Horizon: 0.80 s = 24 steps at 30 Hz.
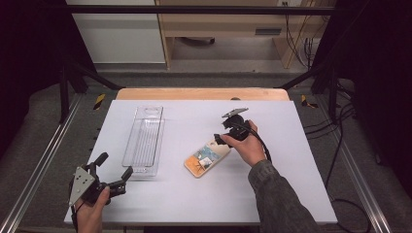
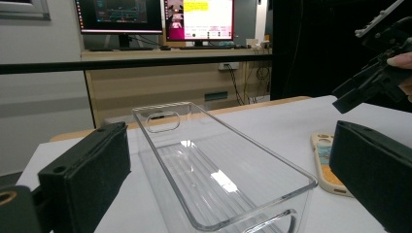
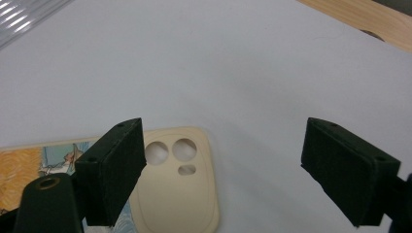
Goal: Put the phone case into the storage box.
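Observation:
A clear, long plastic tray (image 1: 143, 141) lies on the white table left of centre; in the left gripper view the tray (image 2: 194, 160) is empty. A cream phone case (image 1: 206, 158) with a painted picture lies face down at the centre. My left gripper (image 1: 115, 165) is open at the tray's near end, its jaws either side of that end (image 2: 228, 170). My right gripper (image 1: 224, 138) is open just above the case's camera-hole end (image 3: 175, 194), the left jaw over the case's edge. It grips nothing (image 3: 223, 145). The case (image 2: 324, 160) and right gripper (image 2: 374, 77) also show beside the tray.
The white table top (image 1: 204, 204) has a wooden strip (image 1: 201, 93) along its far edge. Metal rails (image 1: 43, 165) run along both sides. Beyond the table stand a wooden desk and monitors (image 2: 194, 19). Cables (image 1: 340, 145) lie on the floor at the right.

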Each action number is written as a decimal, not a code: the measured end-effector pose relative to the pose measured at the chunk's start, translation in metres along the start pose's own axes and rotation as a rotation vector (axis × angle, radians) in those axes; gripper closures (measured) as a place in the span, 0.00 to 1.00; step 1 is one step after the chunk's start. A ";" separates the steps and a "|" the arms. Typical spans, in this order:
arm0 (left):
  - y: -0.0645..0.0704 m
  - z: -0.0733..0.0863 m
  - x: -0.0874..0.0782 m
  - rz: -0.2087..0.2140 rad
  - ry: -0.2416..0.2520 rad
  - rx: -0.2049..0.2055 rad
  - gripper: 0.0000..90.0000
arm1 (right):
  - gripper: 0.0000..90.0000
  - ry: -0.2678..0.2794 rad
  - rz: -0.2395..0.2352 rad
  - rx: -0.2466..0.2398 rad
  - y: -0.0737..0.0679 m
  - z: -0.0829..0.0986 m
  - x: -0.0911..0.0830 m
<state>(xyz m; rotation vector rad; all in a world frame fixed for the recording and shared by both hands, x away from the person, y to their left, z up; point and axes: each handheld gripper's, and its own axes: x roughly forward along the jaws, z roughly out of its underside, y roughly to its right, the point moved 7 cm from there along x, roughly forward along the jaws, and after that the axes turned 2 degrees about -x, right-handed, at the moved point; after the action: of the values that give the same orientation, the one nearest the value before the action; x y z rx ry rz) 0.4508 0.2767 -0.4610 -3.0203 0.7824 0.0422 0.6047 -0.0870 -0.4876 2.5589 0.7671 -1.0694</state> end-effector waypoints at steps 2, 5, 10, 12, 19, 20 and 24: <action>0.000 0.000 0.000 0.002 0.000 0.000 0.01 | 0.18 -0.006 0.004 0.003 0.000 0.000 0.005; 0.000 -0.001 -0.001 0.001 0.002 -0.001 0.01 | 0.18 -0.020 0.012 -0.002 -0.001 0.001 0.011; -0.002 -0.001 -0.001 -0.004 0.007 -0.005 0.01 | 0.19 -0.026 0.025 -0.002 0.000 -0.001 0.015; -0.002 -0.001 -0.001 -0.005 0.005 -0.002 0.01 | 0.20 -0.026 0.033 0.007 0.002 -0.002 0.018; 0.000 -0.002 0.000 -0.001 0.006 -0.004 0.01 | 0.31 -0.041 0.050 0.020 0.006 0.000 0.026; 0.001 -0.002 0.000 0.002 0.005 0.001 0.01 | 0.35 -0.051 0.052 0.013 0.007 0.002 0.030; 0.000 -0.001 0.000 0.002 0.001 0.002 0.01 | 0.48 -0.055 0.048 0.000 0.008 0.004 0.036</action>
<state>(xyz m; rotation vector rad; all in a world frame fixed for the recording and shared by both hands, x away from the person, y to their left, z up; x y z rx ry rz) 0.4506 0.2764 -0.4601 -3.0179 0.7849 0.0407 0.6278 -0.0823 -0.5159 2.5238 0.6880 -1.1193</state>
